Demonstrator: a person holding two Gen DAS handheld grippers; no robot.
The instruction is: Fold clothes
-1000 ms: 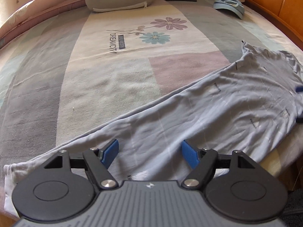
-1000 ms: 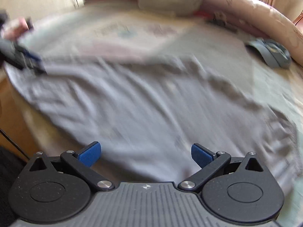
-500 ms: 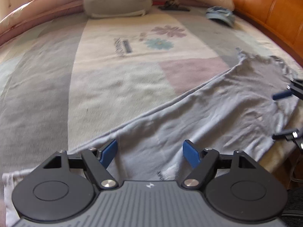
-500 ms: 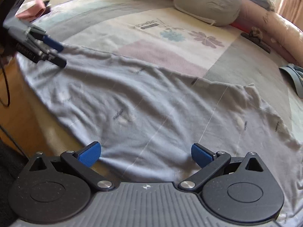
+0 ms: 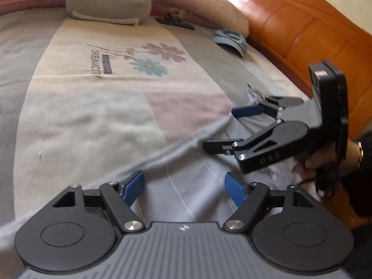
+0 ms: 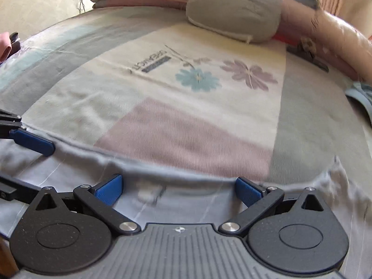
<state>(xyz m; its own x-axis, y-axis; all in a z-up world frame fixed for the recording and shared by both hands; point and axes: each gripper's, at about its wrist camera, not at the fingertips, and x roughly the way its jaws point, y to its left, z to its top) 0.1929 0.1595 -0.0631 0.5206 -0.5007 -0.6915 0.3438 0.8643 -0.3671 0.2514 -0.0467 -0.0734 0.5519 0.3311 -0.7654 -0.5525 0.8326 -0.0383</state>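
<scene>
A pale grey-blue shirt point(image 5: 186, 169) lies spread along the near edge of the bed, its far hem running diagonally. My left gripper point(image 5: 183, 186) is open just above the cloth, with nothing between its blue pads. In the left wrist view my right gripper point(image 5: 219, 128) reaches in from the right, open, low over the shirt's hem. The right wrist view shows the right gripper point(image 6: 177, 186) open over the shirt point(image 6: 186, 200) near the hem. One of the left gripper's blue fingers point(image 6: 32, 140) pokes in at the left there.
The patchwork bed sheet point(image 5: 97, 107) with printed flowers stretches beyond the shirt. A grey cushion point(image 5: 109, 0) and a pink bolster point(image 5: 209, 11) lie at the far end. A blue cap point(image 5: 230, 40) sits by the orange wooden headboard point(image 5: 302, 30). A hand point(image 5: 311, 165) holds the right gripper.
Both grippers have swung toward each other over the shirt. The right gripper has come much closer into the left wrist view. Both stay open.
</scene>
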